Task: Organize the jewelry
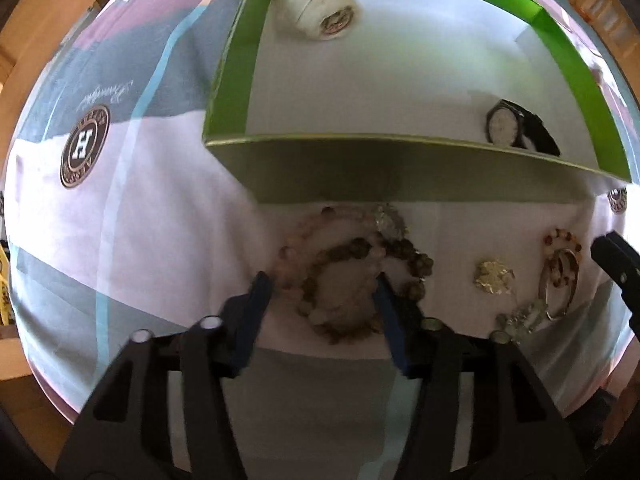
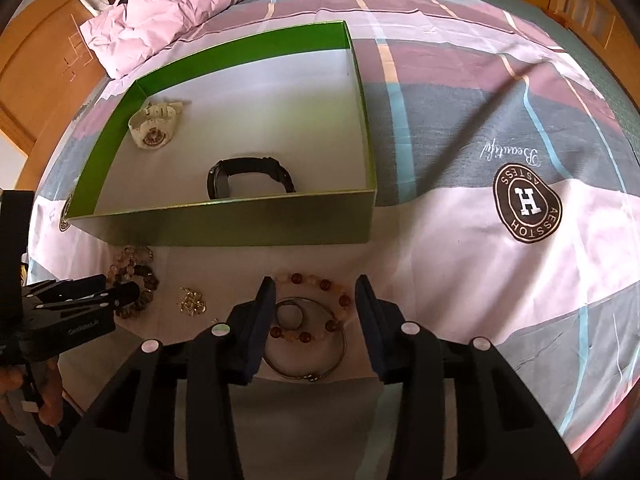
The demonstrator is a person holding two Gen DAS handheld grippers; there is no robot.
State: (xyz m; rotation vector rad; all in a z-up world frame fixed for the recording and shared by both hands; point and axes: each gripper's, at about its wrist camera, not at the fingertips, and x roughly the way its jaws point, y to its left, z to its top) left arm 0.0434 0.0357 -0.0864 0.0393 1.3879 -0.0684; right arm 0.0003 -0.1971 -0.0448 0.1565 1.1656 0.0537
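Hovering over a heap of beaded bracelets, the left gripper has its jaws spread wide, one blue-padded finger on each side of the heap and nothing held between them. The heap mixes pale pink beads with darker brown ones and lies on the patterned bedsheet, just in front of the near wall of the green box. From the right wrist view the same heap shows partly behind the left gripper, which enters from the left edge.

The right gripper is likewise wide open and grips nothing. Between its fingers on the sheet lie a bracelet of amber and pale beads and a thin metal bangle, the two overlapping. In the left wrist view this pair sits to the right, next to the tip of the right gripper.

Between the two groups rests a small gold chain piece, apart from both; the left view shows it with another pale, glittering piece nearby, too blurred to name.

Inside the box, on its white floor, are two watches: a white one near the far left corner, and a black one close to the near wall. Both also appear in the left view, white and black.

A crumpled pink pillow lies beyond the box.
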